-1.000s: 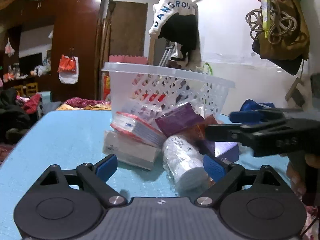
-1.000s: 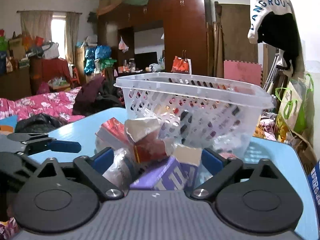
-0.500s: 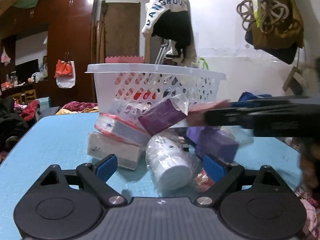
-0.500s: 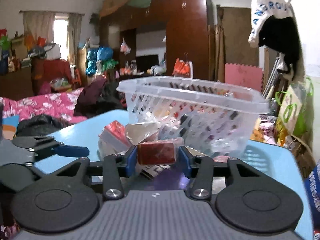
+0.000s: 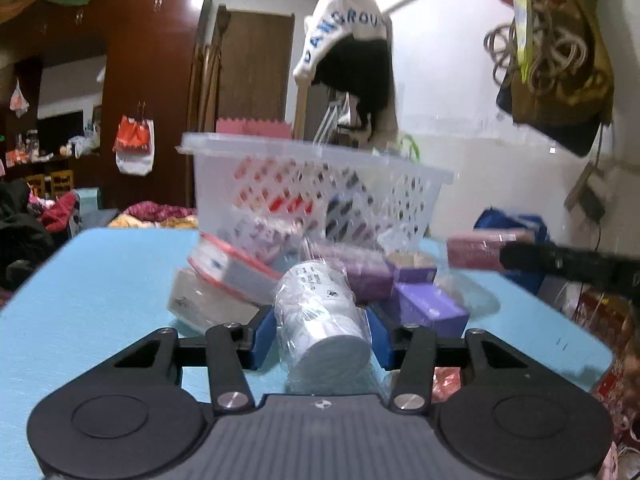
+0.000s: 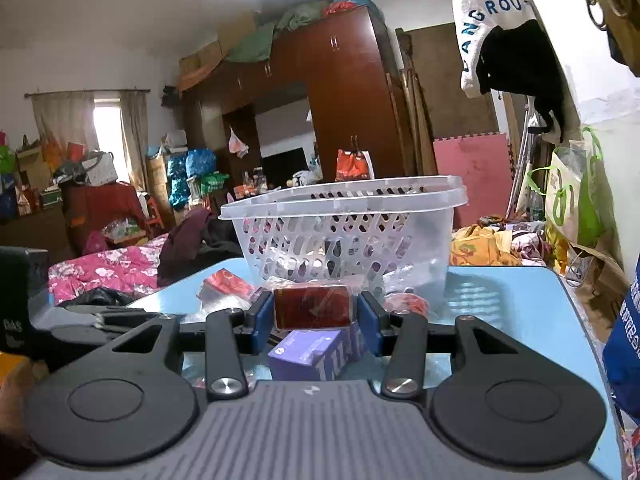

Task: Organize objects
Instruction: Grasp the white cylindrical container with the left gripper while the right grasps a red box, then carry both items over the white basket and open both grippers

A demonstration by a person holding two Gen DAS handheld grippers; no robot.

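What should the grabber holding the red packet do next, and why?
Probably lift the red packet up and forward over the rim of the white basket. The right gripper has just closed and its pads press on the packet, which hangs above the purple box, and the basket stands straight ahead, so dropping it in looks like the tidy next step.

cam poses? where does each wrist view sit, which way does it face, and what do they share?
Left wrist: on the left tool, looking level along the blue table at the basket; its pads clamp a wrapped cup stack.
Right wrist: on the right tool, facing the basket from farther right; its pads clamp a red packet.
Shared: basket, purple box, each other's tool.
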